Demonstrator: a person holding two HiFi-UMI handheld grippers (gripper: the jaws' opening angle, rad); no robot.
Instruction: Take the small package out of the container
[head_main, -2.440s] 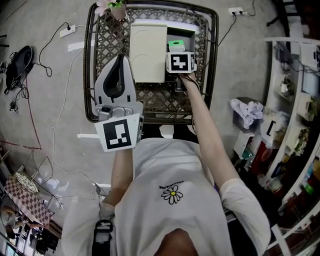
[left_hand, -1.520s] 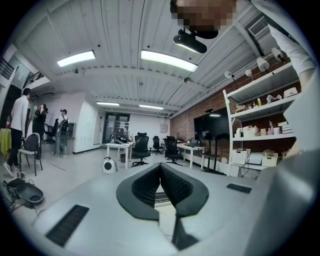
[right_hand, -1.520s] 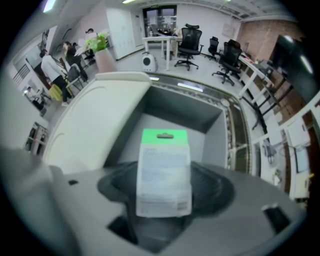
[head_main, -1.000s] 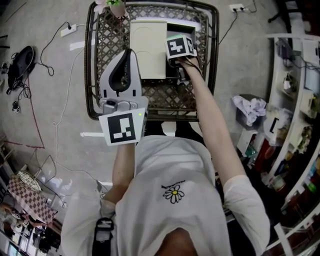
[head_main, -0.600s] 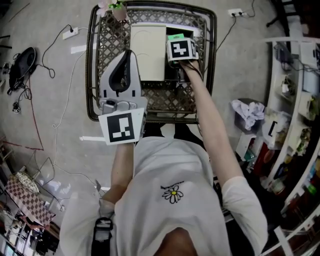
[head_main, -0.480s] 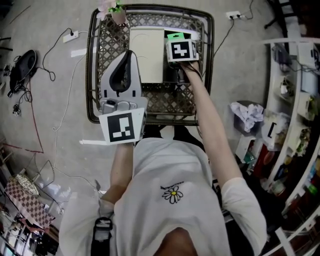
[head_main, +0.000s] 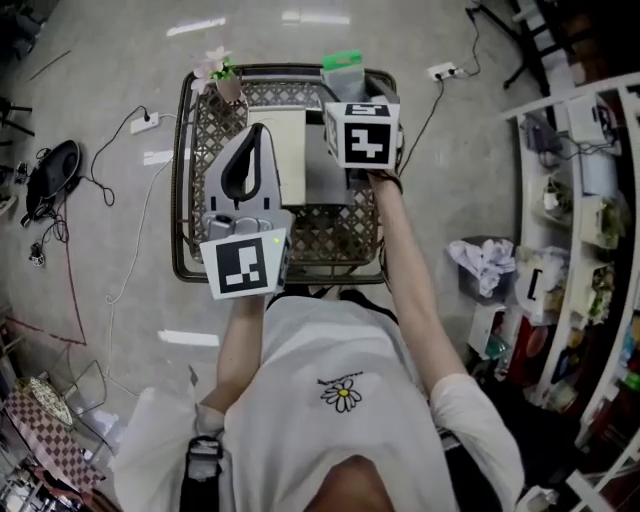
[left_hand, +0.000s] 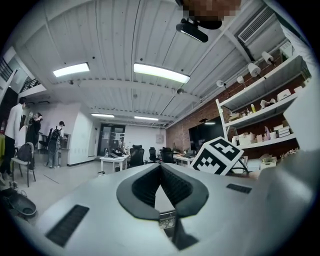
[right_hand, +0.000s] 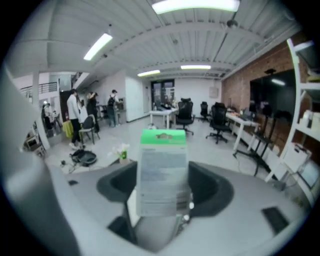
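Now my right gripper (right_hand: 164, 190) is up off the table, where half a second ago it was still sunk into the container (head_main: 292, 150) at the far right of the wicker table (head_main: 182, 210). Its jaws are pinched on the lower part of the small package (head_main: 343, 62), so the green top stands upright above them. Seen from my head, the package was only a green sliver peeping beside the marker cube. It now shows as a whole piece held beyond the cube, over the table's far rim and clear of the container. I judge that it has come free of the opening, so the taking-out itself looks done. What remains is to carry it aside and set it down somewhere. My left gripper (left_hand: 160, 172) has hardly moved. It hangs over the near left of the table, jaws pressed together with nothing between them, taking no part.
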